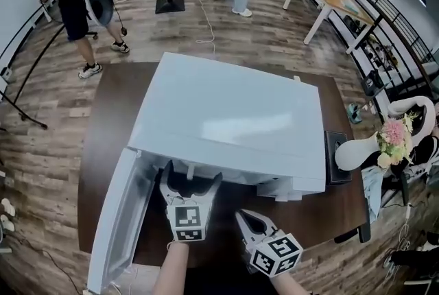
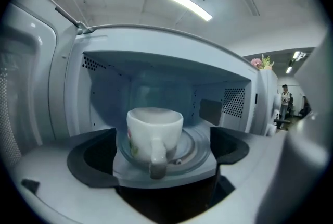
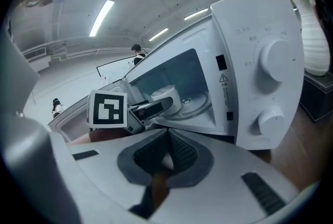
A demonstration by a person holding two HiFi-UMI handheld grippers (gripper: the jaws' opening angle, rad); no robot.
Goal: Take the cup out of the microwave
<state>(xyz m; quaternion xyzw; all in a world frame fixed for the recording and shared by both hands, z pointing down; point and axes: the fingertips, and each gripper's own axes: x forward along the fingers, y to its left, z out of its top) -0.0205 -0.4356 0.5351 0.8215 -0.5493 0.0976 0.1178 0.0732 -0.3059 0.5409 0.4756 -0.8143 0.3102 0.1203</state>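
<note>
While the microwave [image 1: 233, 122] sits on the dark table [image 1: 103, 115] with its door [image 1: 120, 218] swung wide to its left, the head view puts the left gripper [image 1: 191, 175] right at the microwave's mouth with its jaws spread. The right gripper [image 1: 251, 220] hangs just in front of the microwave, outside it. From up here the microwave's top hides the cup.

Now the left gripper view, and there's the cup [image 2: 154, 129]! It's white and upright on the glass turntable [image 2: 196, 146] inside the microwave, toward the front of the cavity. Its handle [image 2: 157, 158] points straight out at the opening. The jaws stand apart on either side and short of it, gripping nothing.

It looks like glazed ceramic to me: rigid, slick under the pads, and quick to chip if it knocks the microwave's frame. I'd guess it's fairly light, though I can't tell whether anything is in it. I'd close across the body, either side of that handle, and keep it level.

In the right gripper view the jaws are pressed together on nothing, idling outside the microwave, below the open cavity and left of its two knobs [image 3: 274, 59].
</note>
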